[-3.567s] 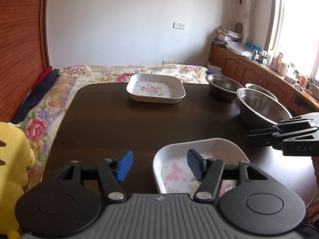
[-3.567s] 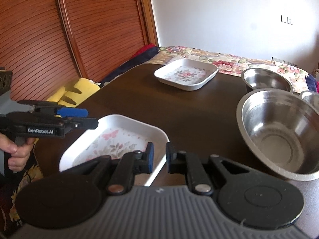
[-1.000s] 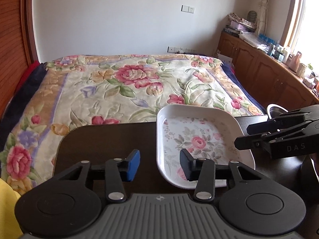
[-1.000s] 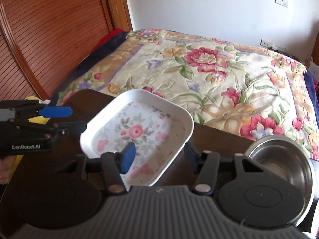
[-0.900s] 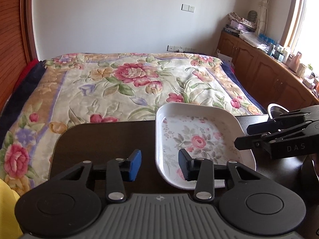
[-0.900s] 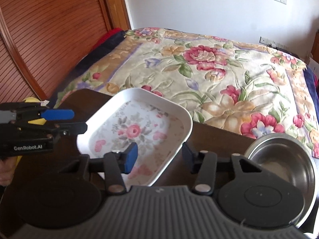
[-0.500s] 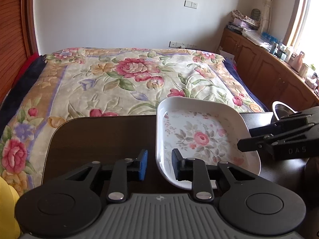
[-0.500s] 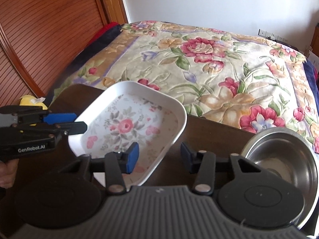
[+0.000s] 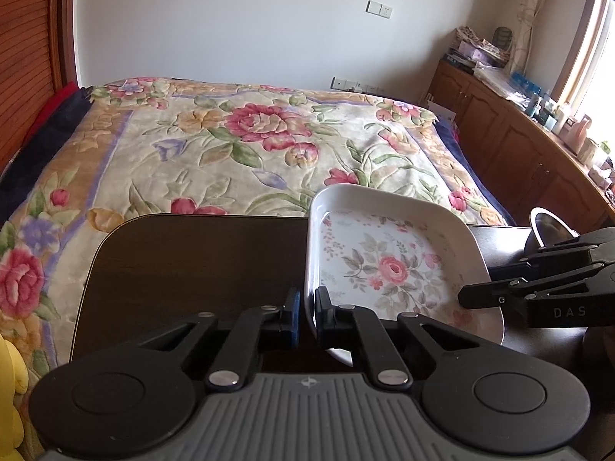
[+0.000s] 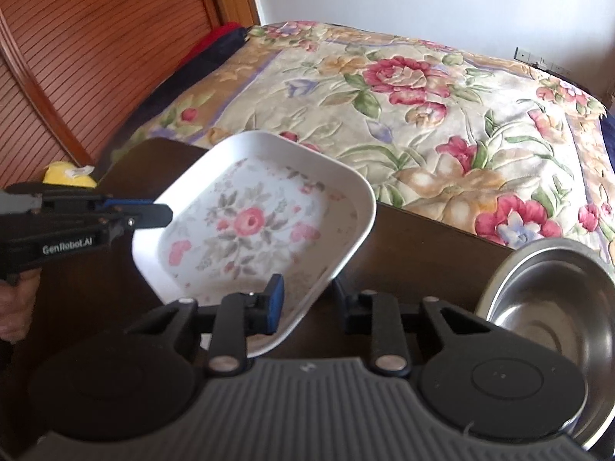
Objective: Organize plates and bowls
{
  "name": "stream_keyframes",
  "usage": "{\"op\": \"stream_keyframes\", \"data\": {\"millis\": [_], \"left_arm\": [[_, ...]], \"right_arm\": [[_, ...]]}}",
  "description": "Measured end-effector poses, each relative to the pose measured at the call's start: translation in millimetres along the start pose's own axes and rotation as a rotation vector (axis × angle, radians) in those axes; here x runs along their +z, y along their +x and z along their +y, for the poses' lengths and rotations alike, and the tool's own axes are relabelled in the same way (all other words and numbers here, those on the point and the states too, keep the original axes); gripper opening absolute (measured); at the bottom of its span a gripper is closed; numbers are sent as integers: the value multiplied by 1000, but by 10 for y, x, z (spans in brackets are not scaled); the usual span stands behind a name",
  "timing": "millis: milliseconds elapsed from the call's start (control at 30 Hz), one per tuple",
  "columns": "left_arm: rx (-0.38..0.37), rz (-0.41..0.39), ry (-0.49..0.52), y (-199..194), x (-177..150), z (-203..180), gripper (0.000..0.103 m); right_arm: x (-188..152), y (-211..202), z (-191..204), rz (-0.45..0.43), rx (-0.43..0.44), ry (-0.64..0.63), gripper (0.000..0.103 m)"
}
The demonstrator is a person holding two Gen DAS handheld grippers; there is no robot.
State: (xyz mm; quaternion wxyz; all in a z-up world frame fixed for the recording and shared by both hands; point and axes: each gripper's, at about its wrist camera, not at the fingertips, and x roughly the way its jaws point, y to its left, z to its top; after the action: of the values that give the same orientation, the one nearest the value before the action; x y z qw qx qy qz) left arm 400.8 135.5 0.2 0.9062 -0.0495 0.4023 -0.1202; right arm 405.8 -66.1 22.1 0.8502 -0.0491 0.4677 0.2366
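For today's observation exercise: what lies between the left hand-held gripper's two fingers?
The white floral plate's near rim, pinched by the left hand-held gripper, in the left wrist view.

Two markings can be read. In the left wrist view, at the right edge of the frame, the black side of the right gripper (image 9: 478, 296) carries the pale letters "D A S"; the frame edge cuts the word off there. In the right wrist view, at the left edge of the frame, the black body of the left gripper (image 10: 163, 211) bears "GenRobot.AI" in white. No other writing, number or sign is legible in either view.
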Motion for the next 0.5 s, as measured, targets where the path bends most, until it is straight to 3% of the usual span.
{"op": "stream_keyframes", "data": {"millis": [500], "left_arm": [[-28, 24, 20, -135, -123, 48, 35]], "right_arm": [[-62, -6, -31, -18, 26, 3, 18]]}}
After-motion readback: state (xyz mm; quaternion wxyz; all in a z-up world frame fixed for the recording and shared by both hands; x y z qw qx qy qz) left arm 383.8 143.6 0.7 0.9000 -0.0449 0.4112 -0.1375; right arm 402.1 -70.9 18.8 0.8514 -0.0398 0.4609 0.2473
